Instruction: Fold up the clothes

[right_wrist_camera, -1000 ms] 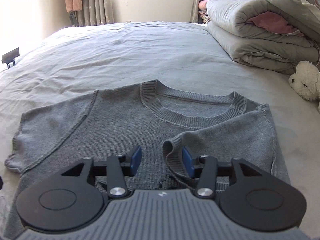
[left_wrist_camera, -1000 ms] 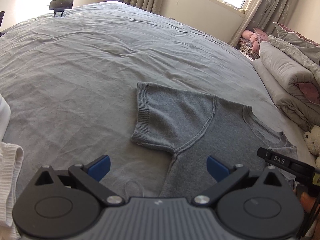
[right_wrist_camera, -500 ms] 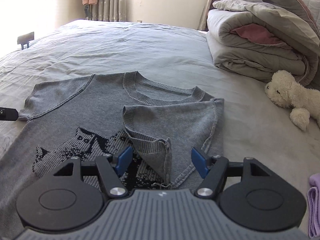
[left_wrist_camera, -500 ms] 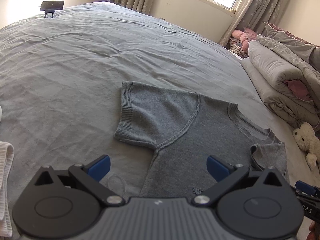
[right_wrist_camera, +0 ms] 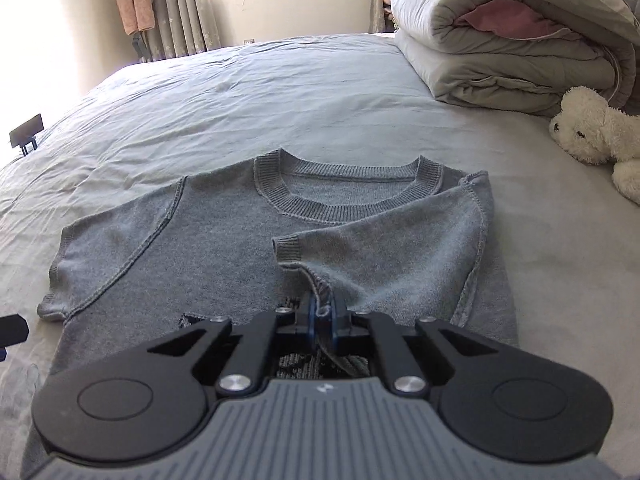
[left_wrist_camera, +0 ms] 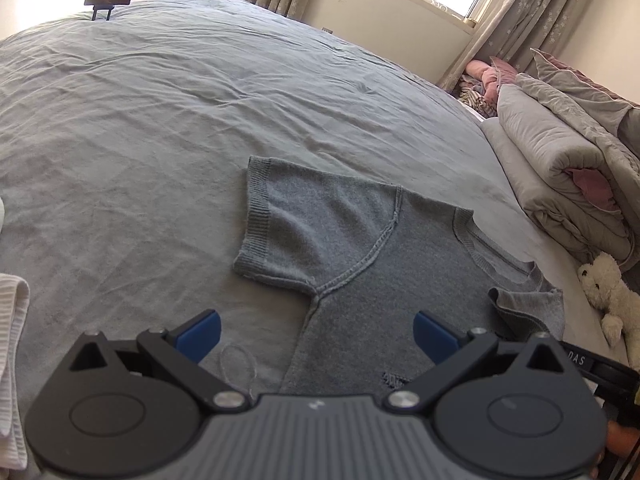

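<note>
Right gripper (right_wrist_camera: 323,318) pinches grey knitted short-sleeved sweater (right_wrist_camera: 224,248) sleeve | left gripper (left_wrist_camera: 316,330) gapes empty | lay sleeve flat below collar

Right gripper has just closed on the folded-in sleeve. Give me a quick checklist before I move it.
1. Right gripper shut on sleeve edge: ok.
2. Only one layer pinched: cannot tell.
3. Left gripper open, holding nothing: ok.
4. Other sleeve flat on the bed: ok.
5. Collar flat: ok.
6. Plush toy apart from the sweater: ok.
</note>
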`<state>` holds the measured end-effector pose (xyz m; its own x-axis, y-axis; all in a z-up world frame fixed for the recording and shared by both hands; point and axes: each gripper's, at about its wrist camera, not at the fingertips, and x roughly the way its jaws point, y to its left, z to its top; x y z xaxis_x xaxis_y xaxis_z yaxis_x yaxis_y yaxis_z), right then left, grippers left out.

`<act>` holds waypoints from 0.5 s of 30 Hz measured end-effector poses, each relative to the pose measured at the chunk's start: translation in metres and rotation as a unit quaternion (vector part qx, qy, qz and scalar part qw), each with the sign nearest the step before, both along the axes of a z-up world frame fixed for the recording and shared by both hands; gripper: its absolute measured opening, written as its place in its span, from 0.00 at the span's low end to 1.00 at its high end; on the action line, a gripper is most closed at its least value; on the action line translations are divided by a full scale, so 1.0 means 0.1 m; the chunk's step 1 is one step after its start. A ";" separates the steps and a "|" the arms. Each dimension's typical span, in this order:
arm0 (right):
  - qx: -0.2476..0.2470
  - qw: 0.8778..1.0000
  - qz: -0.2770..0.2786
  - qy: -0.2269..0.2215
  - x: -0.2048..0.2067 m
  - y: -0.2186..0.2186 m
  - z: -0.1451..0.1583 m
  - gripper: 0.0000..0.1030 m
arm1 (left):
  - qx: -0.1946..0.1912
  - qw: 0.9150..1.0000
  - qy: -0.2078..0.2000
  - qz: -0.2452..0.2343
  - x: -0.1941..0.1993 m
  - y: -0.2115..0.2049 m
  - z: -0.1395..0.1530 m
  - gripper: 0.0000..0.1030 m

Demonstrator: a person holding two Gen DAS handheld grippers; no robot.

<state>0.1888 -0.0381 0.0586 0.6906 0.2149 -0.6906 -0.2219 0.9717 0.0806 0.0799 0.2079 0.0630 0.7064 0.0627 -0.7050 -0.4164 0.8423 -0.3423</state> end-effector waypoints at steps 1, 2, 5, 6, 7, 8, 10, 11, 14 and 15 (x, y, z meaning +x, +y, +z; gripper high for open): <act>-0.006 1.000 0.002 0.002 0.00 0.05 -0.01 0.08 | -0.002 1.000 0.003 0.001 0.00 0.00 -0.01 1.00; -0.016 1.000 0.011 0.009 0.00 0.11 -0.05 0.08 | -0.004 1.000 0.007 0.002 0.01 0.01 -0.02 1.00; -0.052 0.997 0.046 0.035 -0.04 0.24 -0.22 0.19 | -0.013 1.000 0.014 0.008 0.01 0.05 -0.04 1.00; -0.063 0.996 0.057 0.039 -0.06 0.27 -0.26 0.19 | -0.017 1.000 0.015 0.011 0.01 0.07 -0.05 1.00; -0.070 0.995 0.066 0.034 -0.08 0.29 -0.25 0.20 | -0.021 1.000 0.016 0.012 0.01 0.08 -0.05 1.00; -0.065 0.994 0.075 0.037 -0.08 0.28 -0.23 0.22 | -0.023 1.000 0.017 0.013 0.01 0.09 -0.05 1.00; -0.032 0.993 0.100 0.053 -0.08 0.24 -0.16 0.31 | -0.026 0.999 0.020 0.011 0.02 0.09 -0.06 1.00; -0.018 0.991 0.118 0.062 -0.08 0.24 -0.11 0.38 | -0.026 0.999 0.023 0.010 0.02 0.09 -0.07 1.00; 0.002 0.982 0.172 0.073 -0.14 0.29 0.01 0.39 | -0.027 0.999 0.028 0.011 0.02 0.09 -0.08 1.00; 0.004 0.980 0.183 0.078 -0.14 0.31 0.03 0.39 | -0.028 0.999 0.030 0.012 0.03 0.09 -0.09 1.00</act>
<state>0.1745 -0.0073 0.0616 0.4527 0.4346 -0.7785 -0.5390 0.8290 0.1493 0.0824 0.2166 0.0542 0.6622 0.0378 -0.7484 -0.4565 0.8123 -0.3629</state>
